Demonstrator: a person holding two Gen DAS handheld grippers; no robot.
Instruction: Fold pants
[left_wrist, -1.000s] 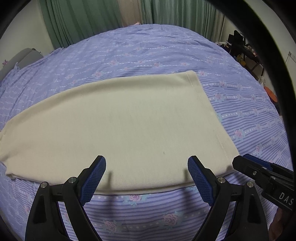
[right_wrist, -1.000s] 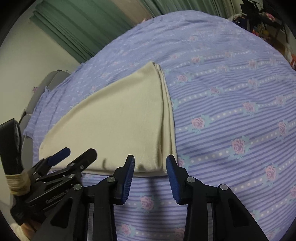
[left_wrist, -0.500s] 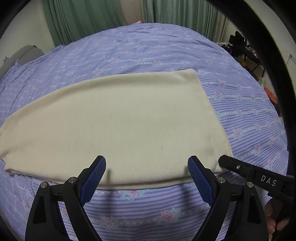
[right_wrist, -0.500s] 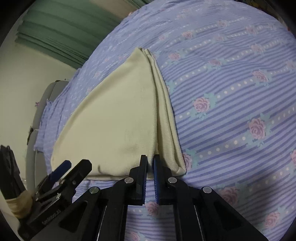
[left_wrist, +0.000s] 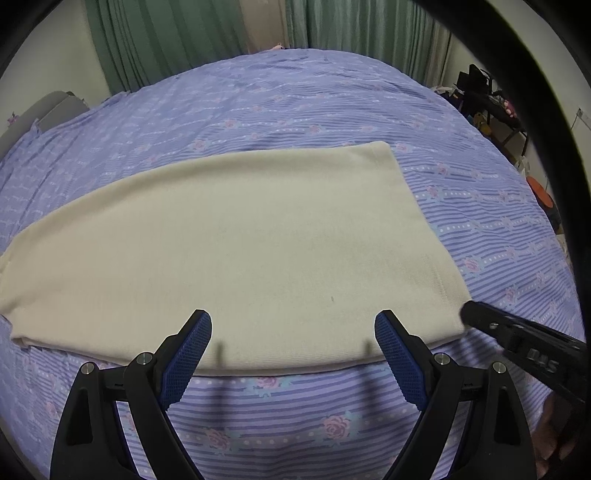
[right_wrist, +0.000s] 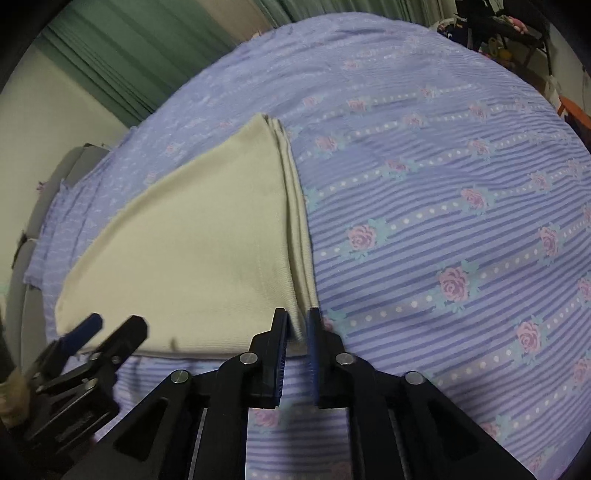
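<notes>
Cream pants (left_wrist: 236, 251) lie folded flat on the bed, their stacked hems (right_wrist: 295, 206) along the right side. My left gripper (left_wrist: 293, 332) hovers wide open over the pants' near edge, with nothing between its fingers. My right gripper (right_wrist: 298, 328) sits at the near right corner of the pants. Its jaws stand narrow and are opening, and the corner of the cloth reaches into the gap between them. The right gripper's tip (left_wrist: 476, 314) shows in the left wrist view at that same corner. The left gripper (right_wrist: 110, 332) shows at the lower left of the right wrist view.
The bed is covered by a purple striped sheet with roses (right_wrist: 443, 221). Green curtains (left_wrist: 177, 40) hang behind it. A grey headboard (left_wrist: 40, 114) stands at the far left. A dark rack with clutter (left_wrist: 487, 99) stands off the bed's right side.
The right gripper closed to almost shut at the pants' near edge, then parted slightly with the corner between its jaws. The left gripper kept still and open.
</notes>
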